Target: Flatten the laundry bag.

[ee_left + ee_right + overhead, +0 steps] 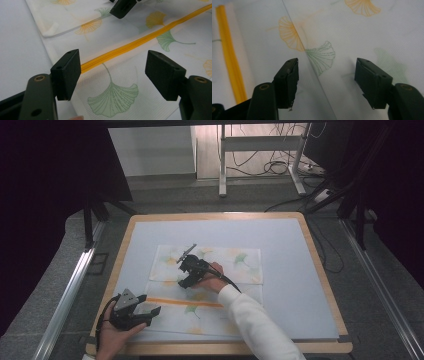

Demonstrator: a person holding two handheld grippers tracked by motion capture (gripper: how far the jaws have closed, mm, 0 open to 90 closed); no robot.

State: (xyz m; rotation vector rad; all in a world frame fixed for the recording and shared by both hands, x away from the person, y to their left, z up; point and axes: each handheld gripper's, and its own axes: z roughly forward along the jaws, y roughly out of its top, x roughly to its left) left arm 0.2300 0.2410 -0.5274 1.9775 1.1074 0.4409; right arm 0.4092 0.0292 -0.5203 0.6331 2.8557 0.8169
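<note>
We've got both grippers' jaws apart and empty, left gripper (150,312) by the yellow zipper (185,302), right gripper (186,272) over the leaf-print mesh bags (240,265) mid-desk (300,270). Best pinch one layer at the edge.

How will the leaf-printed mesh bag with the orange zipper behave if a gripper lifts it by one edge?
The mesh bag would probably droop: its fabric looks thin, and it lies flat and folded. It seems light. The orange zipper is likely the firmest line, so the bag may hang from there.
</note>
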